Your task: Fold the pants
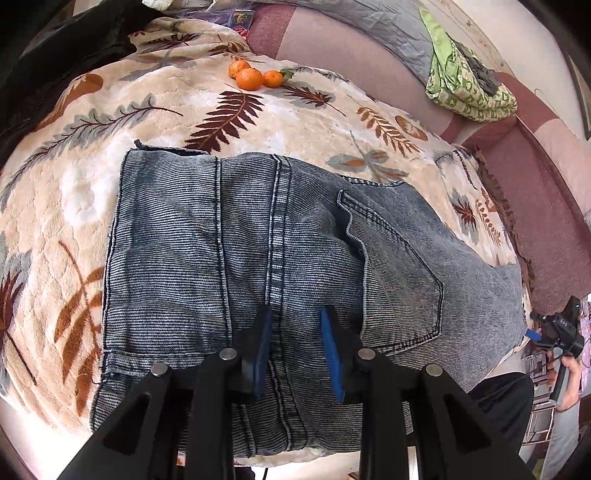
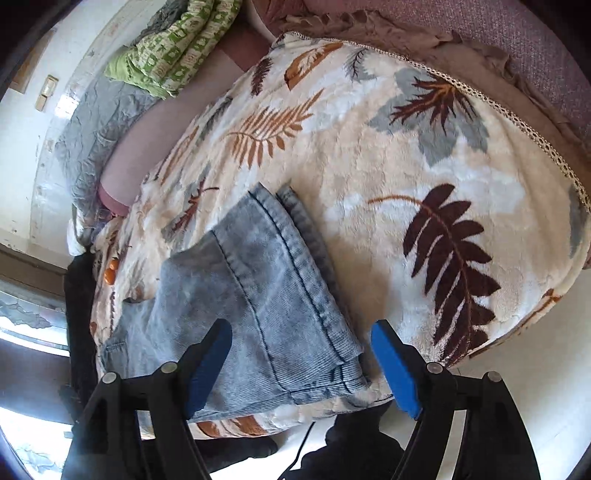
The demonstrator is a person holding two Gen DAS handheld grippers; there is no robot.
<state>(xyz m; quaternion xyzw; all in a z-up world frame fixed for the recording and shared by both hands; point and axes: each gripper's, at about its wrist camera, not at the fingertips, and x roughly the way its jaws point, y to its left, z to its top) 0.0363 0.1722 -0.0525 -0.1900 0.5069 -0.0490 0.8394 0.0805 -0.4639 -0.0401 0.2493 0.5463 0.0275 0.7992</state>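
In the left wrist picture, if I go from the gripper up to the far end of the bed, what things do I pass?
left gripper → jeans → leaf-pattern blanket → three oranges → pink couch back

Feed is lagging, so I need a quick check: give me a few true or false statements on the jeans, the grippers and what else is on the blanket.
1. The jeans lie on a leaf-print blanket. True.
2. The right gripper is clamped on the denim. False: its jaws stand wide, pads off the cloth.
3. Three oranges sit beyond the jeans. True.
4. The left gripper is over bare blanket. False: it is over the jeans' seam.
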